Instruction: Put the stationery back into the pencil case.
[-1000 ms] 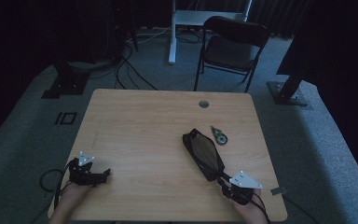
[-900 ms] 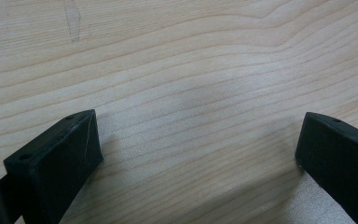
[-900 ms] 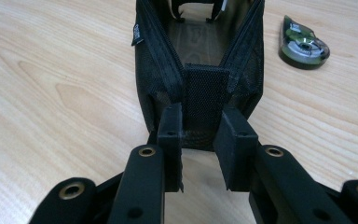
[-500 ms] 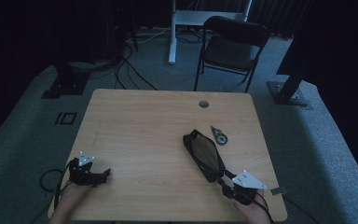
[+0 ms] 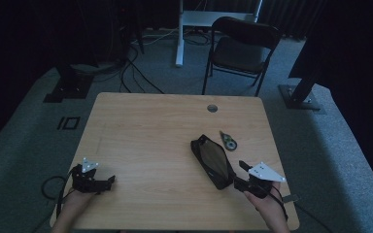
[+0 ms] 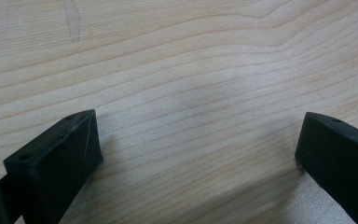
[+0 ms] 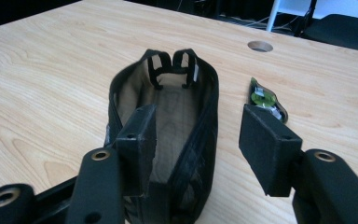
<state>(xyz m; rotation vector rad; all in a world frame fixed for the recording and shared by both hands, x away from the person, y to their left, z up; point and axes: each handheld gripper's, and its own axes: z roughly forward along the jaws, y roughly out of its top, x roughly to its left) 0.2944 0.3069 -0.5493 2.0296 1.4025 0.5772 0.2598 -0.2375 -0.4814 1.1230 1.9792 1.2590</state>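
An open black pouch (image 5: 211,161) with tan lining lies on the wooden table (image 5: 150,126), right of centre. In the right gripper view the pouch (image 7: 177,107) gapes toward me. My right gripper (image 7: 198,126) hovers at its near end; its jaws have just been opening. One jaw stands over the lining, the other outside, and the pouch's side wall is between them, unpressed. From above, the right gripper (image 5: 238,177) sits at the pouch's near tip. My left gripper (image 5: 110,180) rests near the front left edge, and its own view shows it (image 6: 196,130) wide open over bare wood.
A small green-and-clear tape dispenser (image 5: 228,141) lies just right of the pouch, also in the right gripper view (image 7: 263,99). A cable hole (image 5: 212,108) is at the table's far side. A black folding chair (image 5: 243,48) stands beyond the table.
My right gripper has let go of the pouch's near end: its jaws have opened and the hand has lifted slightly. The pouch stays where it lay. The left gripper is still.
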